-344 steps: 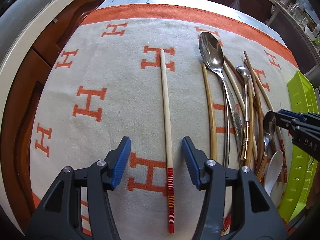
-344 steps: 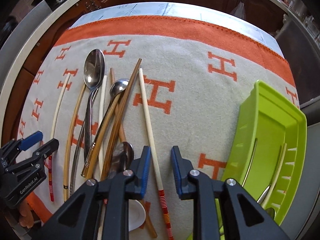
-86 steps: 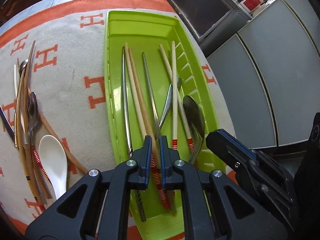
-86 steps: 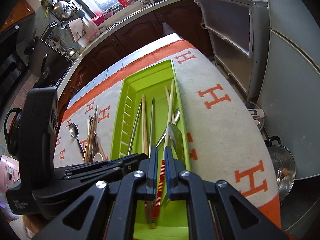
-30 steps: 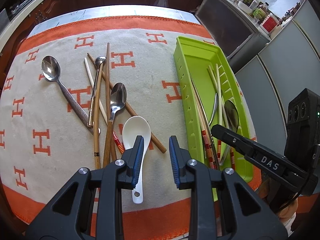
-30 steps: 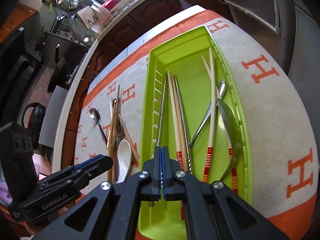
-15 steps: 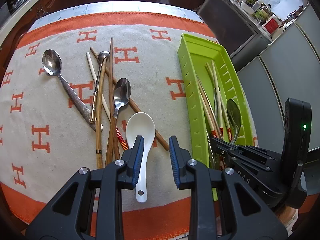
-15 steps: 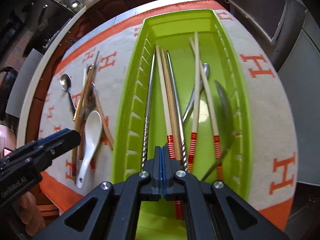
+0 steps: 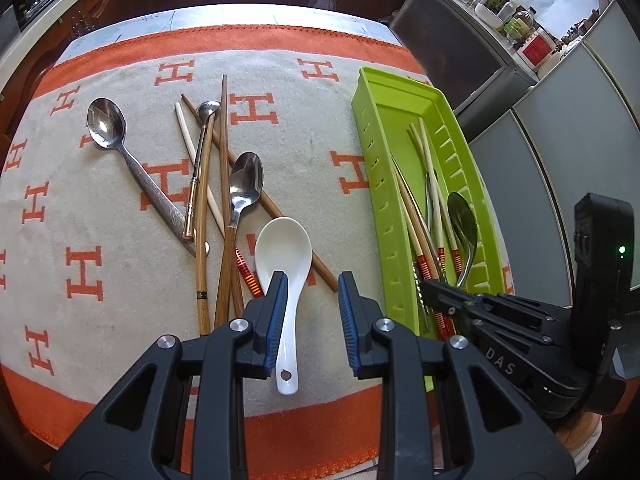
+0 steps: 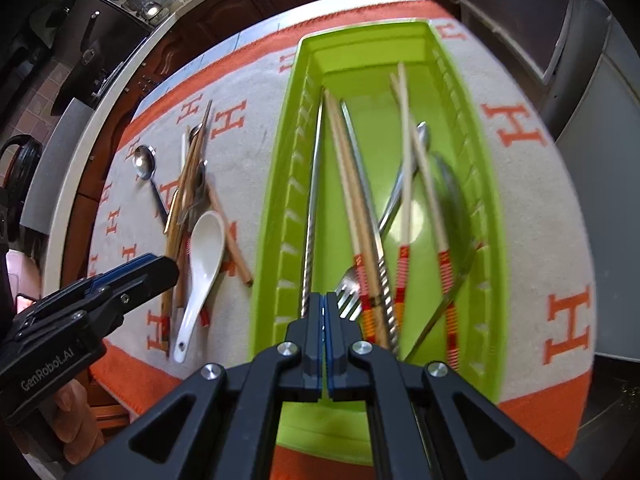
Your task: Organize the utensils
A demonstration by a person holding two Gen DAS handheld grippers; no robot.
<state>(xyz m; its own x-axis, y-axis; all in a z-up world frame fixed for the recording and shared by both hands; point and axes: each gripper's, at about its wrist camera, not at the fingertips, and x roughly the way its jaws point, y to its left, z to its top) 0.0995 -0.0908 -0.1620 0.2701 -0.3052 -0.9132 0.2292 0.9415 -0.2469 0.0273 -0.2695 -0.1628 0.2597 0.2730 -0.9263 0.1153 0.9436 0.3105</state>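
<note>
Taking the green tray (image 9: 370,152) as my landmark and reading from the far left: a large steel spoon (image 9: 106,124) lies well to the tray's left on the orange-and-cream blanket (image 9: 304,148) covering the tabletop. Closer to the tray sits a crossed heap of wooden chopsticks (image 9: 224,160) and smaller spoons, which I judge are still waiting to be sorted. Closer still lies the white ceramic soup spoon (image 9: 285,256), handle toward me. My left hand-held gripper (image 9: 312,312) hangs over that handle with its jaws apart, the left pad just beside it (lined up, I think, to pinch the handle next). In the tray, chopsticks with red-striped ends (image 10: 402,264), a fork (image 10: 348,292) and a spoon lie lengthwise, since that's the way they fit. My right hand-held gripper (image 10: 323,312) hovers over the tray's near end, jaws pressed together on nothing.
</note>
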